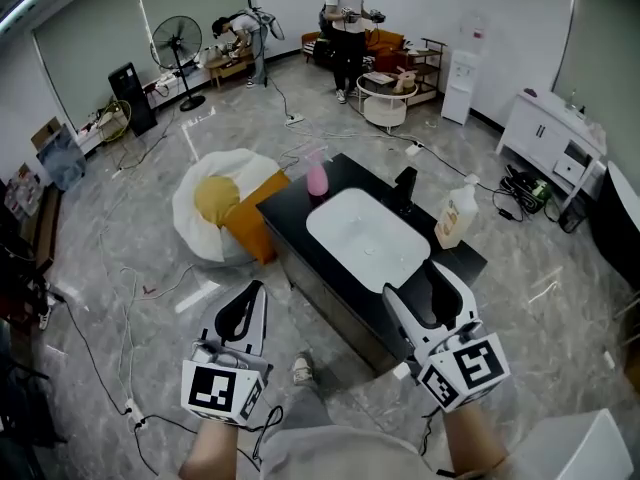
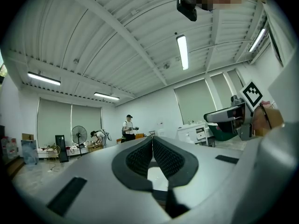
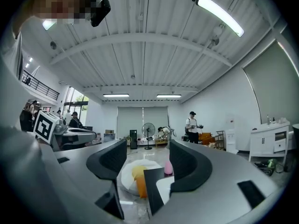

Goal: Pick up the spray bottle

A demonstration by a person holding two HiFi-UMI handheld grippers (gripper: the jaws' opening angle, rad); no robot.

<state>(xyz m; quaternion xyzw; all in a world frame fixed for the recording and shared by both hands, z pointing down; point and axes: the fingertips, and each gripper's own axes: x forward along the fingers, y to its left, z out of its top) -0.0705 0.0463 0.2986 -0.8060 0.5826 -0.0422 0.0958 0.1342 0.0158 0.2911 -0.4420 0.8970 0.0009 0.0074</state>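
Two grippers are seen at the near edge of the head view. The left gripper (image 1: 255, 290) is held over the floor (image 1: 150, 258), and its jaws are pressed together with nothing between them. The right gripper (image 1: 415, 280) is held at the near corner of the black tabletop (image 1: 300, 203); its jaws are spread wide apart and nothing is gripped.

Two bottles are counted on the tabletop. One spray bottle (image 1: 455, 214), cream-coloured, is stood upright at the right edge, just beside the one white sink (image 1: 365, 238) and near the one black faucet (image 1: 405, 190), beyond the right gripper and untouched. One pink bottle (image 1: 317, 176) is stood at the far left corner.

One white beanbag (image 1: 205, 228) is set on the floor beside the tabletop. One fan (image 1: 177, 43) and two people, one standing (image 1: 348, 23) and one bent over (image 1: 232, 30), are seen at the far wall.
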